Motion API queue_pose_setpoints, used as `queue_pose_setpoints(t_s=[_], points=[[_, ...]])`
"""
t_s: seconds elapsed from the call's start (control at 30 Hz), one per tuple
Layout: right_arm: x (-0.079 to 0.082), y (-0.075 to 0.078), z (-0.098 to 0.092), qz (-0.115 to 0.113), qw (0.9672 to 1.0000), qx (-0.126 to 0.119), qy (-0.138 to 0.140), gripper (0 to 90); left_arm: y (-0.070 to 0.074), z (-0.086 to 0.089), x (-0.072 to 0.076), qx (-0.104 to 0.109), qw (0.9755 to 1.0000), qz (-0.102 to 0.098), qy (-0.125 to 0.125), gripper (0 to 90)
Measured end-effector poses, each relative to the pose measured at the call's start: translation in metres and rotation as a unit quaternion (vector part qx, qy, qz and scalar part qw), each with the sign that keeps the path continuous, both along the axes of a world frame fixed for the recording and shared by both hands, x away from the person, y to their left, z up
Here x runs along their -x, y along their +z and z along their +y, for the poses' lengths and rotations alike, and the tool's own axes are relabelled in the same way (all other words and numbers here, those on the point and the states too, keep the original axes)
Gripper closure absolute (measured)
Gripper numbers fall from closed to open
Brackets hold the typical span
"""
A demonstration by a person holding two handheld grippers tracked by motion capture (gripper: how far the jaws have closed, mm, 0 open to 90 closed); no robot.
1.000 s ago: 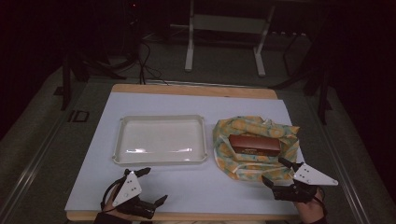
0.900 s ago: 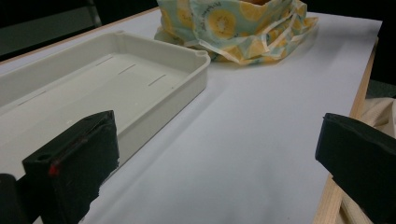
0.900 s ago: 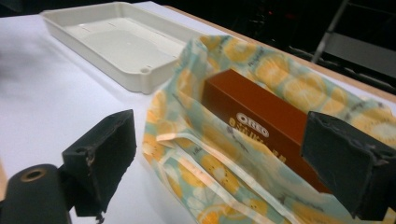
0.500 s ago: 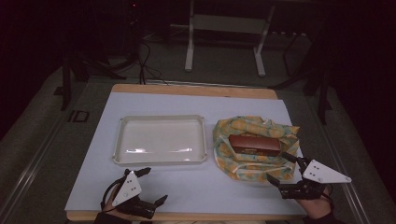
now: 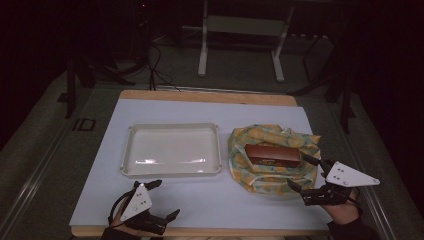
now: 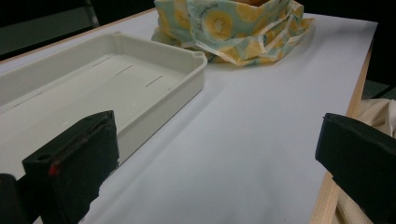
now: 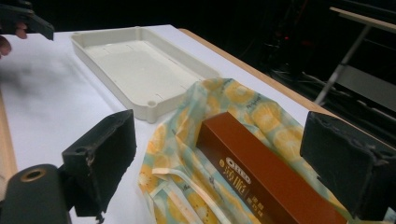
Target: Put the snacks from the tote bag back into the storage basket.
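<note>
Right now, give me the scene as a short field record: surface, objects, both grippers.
surface: white table top with a wooden edge
tray: empty white tray, left of centre
cloth: yellow fruit-print cloth, bunched, right of the tray
box: brown box lying flat on the cloth
left gripper: open, near edge, in front of the tray, holds nothing
right gripper: open, at the cloth's right side, jaws either side of the box's near end, not clamped

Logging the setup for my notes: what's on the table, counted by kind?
Tray: 1
Patterned cloth: 1
Brown box: 1
Tongs: 2, left and right, both open
Total: 5
</note>
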State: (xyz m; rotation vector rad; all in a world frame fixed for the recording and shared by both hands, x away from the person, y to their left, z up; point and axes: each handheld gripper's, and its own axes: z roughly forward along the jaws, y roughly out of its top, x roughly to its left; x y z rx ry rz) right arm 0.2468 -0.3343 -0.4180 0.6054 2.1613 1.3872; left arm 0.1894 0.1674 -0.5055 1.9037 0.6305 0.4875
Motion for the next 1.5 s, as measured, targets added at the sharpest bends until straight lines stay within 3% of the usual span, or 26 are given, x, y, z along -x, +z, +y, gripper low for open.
queue_pose_setpoints(t_s=[0.3,0.5,0.7,0.9,1.0,1.07,1.1,1.5], points=[[-0.015,0.013,-0.004,-0.008,1.0,-0.002,0.005,12.9,0.0,-0.001,0.0,-0.002,1.0,0.0,0.0,0.0],[-0.031,0.02,-0.007,-0.004,0.9996,-0.002,0.028,12.9,0.0,-0.001,0.0,-0.005,1.0,0.0,-0.001,0.0],[-0.049,0.024,-0.003,0.007,0.9982,0.016,0.057,13.3,0.0,-0.001,0.0,-0.003,1.0,0.0,-0.001,0.0],[-0.07,0.02,0.0,0.037,0.995,0.044,0.081,14.0,0.0,-0.001,0.0,-0.003,1.0,0.0,-0.001,0.0],[-0.083,0.015,0.001,0.063,0.9911,0.064,0.099,14.9,0.0,-0.001,0.0,-0.003,1.0,0.0,-0.001,0.0],[-0.085,0.014,0.002,0.066,0.9902,0.07,0.101,15.0,0.0,-0.001,0.0,-0.003,1.0,0.0,-0.001,0.0],[-0.091,0.013,0.003,0.077,0.9879,0.082,0.107,14.9,0.0,-0.001,0.0,-0.004,1.0,0.0,-0.001,0.0],[-0.12,0.002,0.004,0.111,0.9793,0.124,0.115,18.6,-0.001,-0.001,0.0,-0.004,1.0,0.002,-0.002,0.0]])
